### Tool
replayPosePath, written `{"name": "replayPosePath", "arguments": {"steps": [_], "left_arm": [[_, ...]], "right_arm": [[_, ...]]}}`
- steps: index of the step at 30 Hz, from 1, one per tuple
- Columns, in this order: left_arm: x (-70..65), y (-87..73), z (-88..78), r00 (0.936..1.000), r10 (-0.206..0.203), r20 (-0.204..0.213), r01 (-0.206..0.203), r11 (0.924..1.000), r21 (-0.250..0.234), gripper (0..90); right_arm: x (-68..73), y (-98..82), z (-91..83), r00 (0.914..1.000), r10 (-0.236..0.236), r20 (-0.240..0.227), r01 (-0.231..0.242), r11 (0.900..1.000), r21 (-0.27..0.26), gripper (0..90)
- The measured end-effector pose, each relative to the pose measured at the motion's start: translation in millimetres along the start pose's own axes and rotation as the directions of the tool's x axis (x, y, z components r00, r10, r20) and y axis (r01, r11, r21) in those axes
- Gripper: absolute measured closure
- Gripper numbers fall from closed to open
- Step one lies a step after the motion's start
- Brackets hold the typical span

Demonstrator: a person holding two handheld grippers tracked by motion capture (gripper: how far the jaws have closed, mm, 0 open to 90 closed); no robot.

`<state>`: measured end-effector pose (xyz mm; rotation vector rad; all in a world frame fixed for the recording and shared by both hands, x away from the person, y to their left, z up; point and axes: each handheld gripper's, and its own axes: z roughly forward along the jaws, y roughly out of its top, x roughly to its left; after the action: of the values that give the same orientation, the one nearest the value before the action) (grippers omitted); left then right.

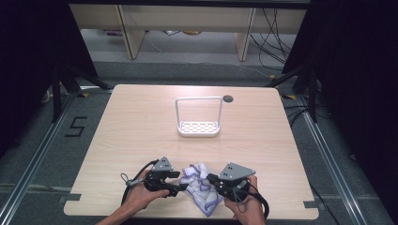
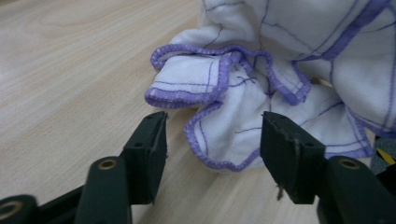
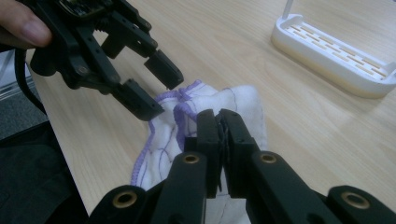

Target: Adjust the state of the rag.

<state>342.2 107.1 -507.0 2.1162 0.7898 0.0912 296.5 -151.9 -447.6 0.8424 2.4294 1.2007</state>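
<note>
Two grippers are seen at the near edge of the table (image 1: pixel 141 122), with a crumpled white cloth (image 1: pixel 199 185) edged and checked in purple lying between them. The left gripper (image 2: pixel 212 140) is held with its jaws partly apart, and a folded purple-hemmed corner of the cloth lies in the gap just ahead of its fingertips; the pads are not seen pressing on the fabric. From the right gripper view this left gripper is seen farther off, its two jaw tips set either side of the cloth's upper hem. The right gripper (image 3: pixel 219 126) is closed, its jaws drawn almost together; a thin layer of the cloth appears to be pinched between the pads, and the cloth spreads out just beyond and beneath the jaws. A white rack (image 1: pixel 198 127) with a tall wire handle is seen well ahead of both grippers, standing apart from the cloth on the table.
</note>
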Motion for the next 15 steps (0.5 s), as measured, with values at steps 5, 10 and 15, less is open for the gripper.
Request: {"name": "replayPosePath", "arguments": {"steps": [5, 10, 15], "left_arm": [[-0.7, 0.7, 5.1, 0.9976, 0.067, -0.017, -0.068, 0.9971, -0.035, 69.5], [-2.5, 2.3, 0.0, 0.9938, 0.108, 0.028, -0.105, 0.9918, -0.073, 86.1], [-2.4, 5.8, -24.5, 0.9919, 0.100, 0.079, -0.091, 0.9892, -0.115, 86.7]], "right_arm": [[-1.7, 0.3, -1.2, 0.9999, 0.010, 0.006, -0.010, 1.000, 0.000, 87.2], [-5.4, 1.1, -4.0, 1.0000, 0.002, -0.004, -0.002, 1.000, -0.008, 87.6], [-18.5, 3.4, -20.2, 0.9992, 0.027, 0.028, -0.026, 0.999, -0.040, 87.9]]}}
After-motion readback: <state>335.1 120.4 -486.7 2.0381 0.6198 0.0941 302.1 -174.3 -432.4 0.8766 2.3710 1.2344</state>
